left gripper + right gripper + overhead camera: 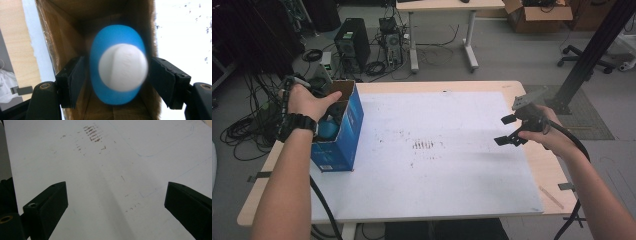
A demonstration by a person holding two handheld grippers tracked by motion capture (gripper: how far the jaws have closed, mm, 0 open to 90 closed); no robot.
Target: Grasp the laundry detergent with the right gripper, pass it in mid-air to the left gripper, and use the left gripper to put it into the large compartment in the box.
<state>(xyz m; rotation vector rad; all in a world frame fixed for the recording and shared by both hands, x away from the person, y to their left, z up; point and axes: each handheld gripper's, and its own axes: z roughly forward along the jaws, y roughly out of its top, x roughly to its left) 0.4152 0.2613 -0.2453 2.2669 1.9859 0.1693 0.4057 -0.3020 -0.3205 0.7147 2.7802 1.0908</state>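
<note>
A blue bottle (110,45) with a white cap (122,67) stands end-on inside a cardboard box (67,27), blurred and close. My left gripper (116,75) reaches into the box with one jaw on each side of the bottle, and a thin dark gap shows at the left jaw. In the high view the box (347,135) is blue outside, stands at the table's left edge with its top open, and a hand covers the left gripper over it. The bottle (328,128) shows below that hand. My right gripper (506,131) hovers open over the table's right side, holding nothing.
A white sheet (437,165) with brown scuff marks (423,145) covers most of the wooden table. On the floor beyond the table are computer towers (353,42), tangled cables, another desk and a cardboard carton (537,17). A black post (592,50) rises at the right.
</note>
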